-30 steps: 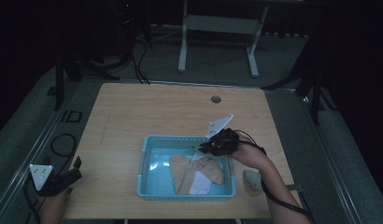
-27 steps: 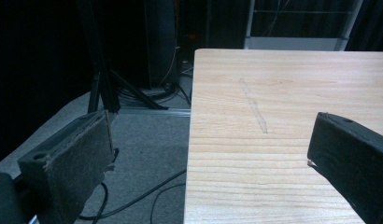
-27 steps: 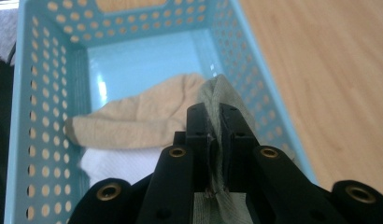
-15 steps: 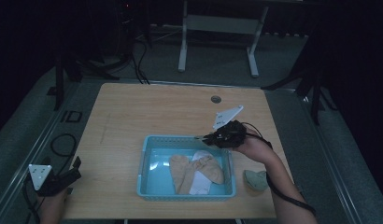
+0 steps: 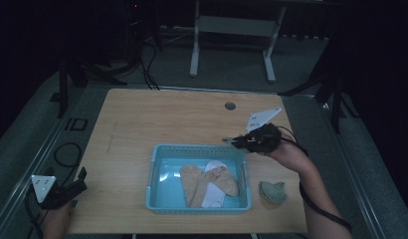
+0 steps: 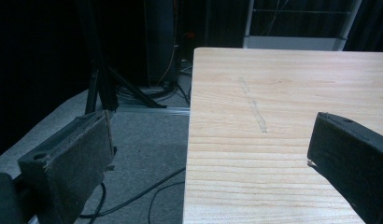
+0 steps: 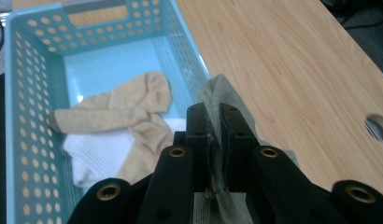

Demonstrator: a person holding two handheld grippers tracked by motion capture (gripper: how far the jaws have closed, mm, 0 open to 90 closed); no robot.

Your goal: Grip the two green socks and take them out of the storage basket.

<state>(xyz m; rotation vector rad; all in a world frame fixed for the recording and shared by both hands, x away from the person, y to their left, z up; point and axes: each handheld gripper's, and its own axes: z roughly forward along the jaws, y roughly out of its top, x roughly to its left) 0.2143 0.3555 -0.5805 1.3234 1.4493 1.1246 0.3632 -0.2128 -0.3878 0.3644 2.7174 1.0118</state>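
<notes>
While left tongs [image 6: 213, 154] gape, right tongs [image 7: 213, 116] pinch a grey-green sock [image 7: 217, 93] (unlabelled).

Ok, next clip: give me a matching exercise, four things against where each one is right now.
Things:
1. grey-green sock
2. tan sock
3. balled green sock
4. left gripper

Places:
A. on the table to the right of the blue basket
B. lying inside the basket, over a white sock
C. pinched in the right gripper, above the basket's right rim
D. at the table's near left corner, fingers apart, nothing between them

Pairs: 1-C, 2-B, 3-A, 4-D
</notes>
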